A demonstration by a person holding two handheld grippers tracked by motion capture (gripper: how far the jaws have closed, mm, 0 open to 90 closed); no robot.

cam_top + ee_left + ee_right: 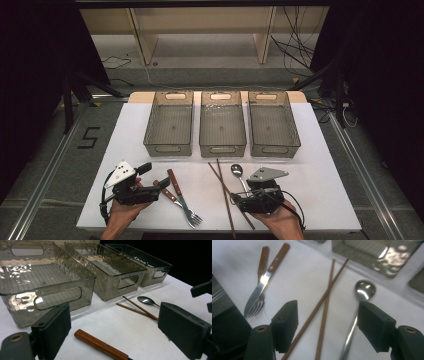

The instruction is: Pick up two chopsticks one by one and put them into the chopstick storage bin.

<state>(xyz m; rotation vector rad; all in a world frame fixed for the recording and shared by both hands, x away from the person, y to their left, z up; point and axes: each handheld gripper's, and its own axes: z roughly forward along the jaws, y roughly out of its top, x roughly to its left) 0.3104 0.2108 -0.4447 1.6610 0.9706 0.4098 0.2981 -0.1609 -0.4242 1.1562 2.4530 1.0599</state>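
**Right gripper open over the chopsticks**

Right gripper (327,322) jaws stand wide apart, gripping nothing, with 2 chopsticks (324,302) and the spoon (362,291) handle between them at lower centre. Left gripper (112,332) is open too, over the knife (100,345) handle.

High view looks forward and down from above the person's side, taking in the whole white surface (310,165). Left gripper view sits low and close, facing the three bins (47,277). Right gripper view tilts steeply down, very near. All three share the chopsticks (226,192) (136,308) (322,305) and spoon (238,172) (146,300) (362,292).
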